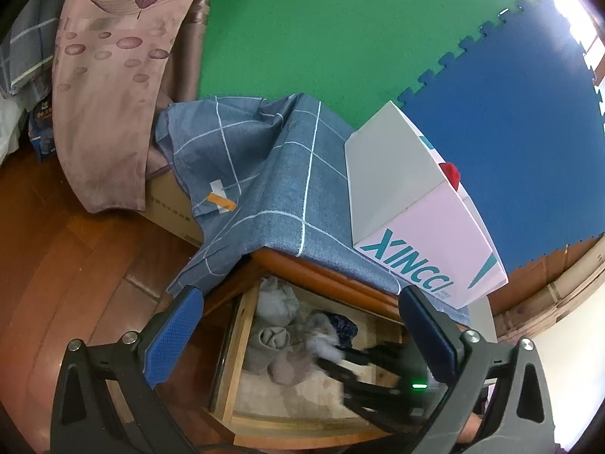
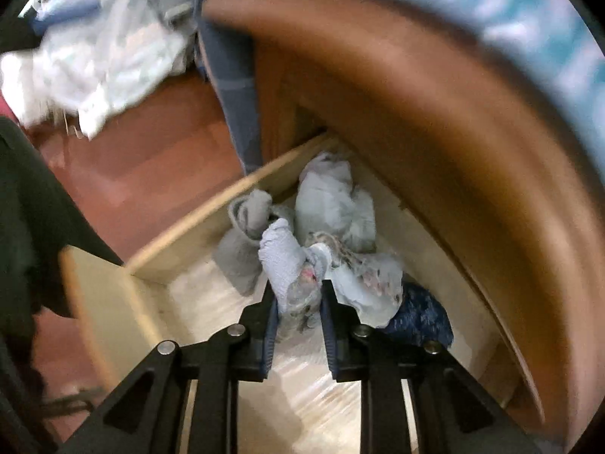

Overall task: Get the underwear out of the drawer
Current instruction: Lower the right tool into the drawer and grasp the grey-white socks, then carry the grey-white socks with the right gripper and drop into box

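Observation:
An open wooden drawer [image 1: 234, 340] under the cabinet top holds several rolled pieces of underwear: pale grey ones [image 1: 270, 340] and a dark blue patterned one [image 1: 344, 327]. My left gripper [image 1: 300, 299] hangs open above the drawer's front with nothing between its blue pads. In the right wrist view, my right gripper [image 2: 298, 291] is inside the drawer [image 2: 189, 242], shut on a pale blue-grey piece of underwear [image 2: 287, 261]. Other pale pieces [image 2: 332, 204] and the dark blue one [image 2: 419, 317] lie beside it. The right gripper [image 1: 363, 370] shows blurred in the left view.
A white box [image 1: 416, 204] stands on a blue checked cloth [image 1: 272, 174] covering the cabinet top. A patterned curtain [image 1: 109, 87] and a cardboard box [image 1: 170, 208] stand to the left on the wooden floor [image 1: 56, 246]. White cloth [image 2: 98, 60] lies on the floor.

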The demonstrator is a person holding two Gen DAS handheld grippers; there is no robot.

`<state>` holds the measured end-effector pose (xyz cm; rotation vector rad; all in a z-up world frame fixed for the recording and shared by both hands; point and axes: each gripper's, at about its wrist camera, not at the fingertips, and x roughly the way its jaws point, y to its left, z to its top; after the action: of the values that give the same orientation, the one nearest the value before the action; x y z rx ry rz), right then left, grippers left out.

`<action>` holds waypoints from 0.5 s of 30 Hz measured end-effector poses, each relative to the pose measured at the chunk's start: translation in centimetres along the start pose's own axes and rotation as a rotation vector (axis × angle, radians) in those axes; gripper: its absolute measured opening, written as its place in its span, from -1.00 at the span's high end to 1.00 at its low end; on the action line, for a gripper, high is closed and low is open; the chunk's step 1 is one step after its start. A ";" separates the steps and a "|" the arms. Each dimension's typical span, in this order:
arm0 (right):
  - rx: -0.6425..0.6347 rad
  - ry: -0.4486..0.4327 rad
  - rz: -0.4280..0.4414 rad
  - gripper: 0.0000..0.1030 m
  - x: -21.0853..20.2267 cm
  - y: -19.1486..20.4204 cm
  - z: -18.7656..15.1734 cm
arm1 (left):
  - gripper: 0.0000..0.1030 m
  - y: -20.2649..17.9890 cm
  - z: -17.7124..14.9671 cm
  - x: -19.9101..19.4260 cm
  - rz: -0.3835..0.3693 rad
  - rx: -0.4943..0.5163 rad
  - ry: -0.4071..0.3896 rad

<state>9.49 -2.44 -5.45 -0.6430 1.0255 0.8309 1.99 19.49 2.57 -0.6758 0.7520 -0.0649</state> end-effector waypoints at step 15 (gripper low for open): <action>0.289 -0.309 0.047 0.60 -16.2 -1.3 -6.2 | -0.99 -2.5 -1.0 1.7 0.076 0.115 0.054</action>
<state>3.20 -12.69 7.15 -0.2356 0.8584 0.7755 3.01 16.50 2.46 -0.5373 0.8188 -0.0563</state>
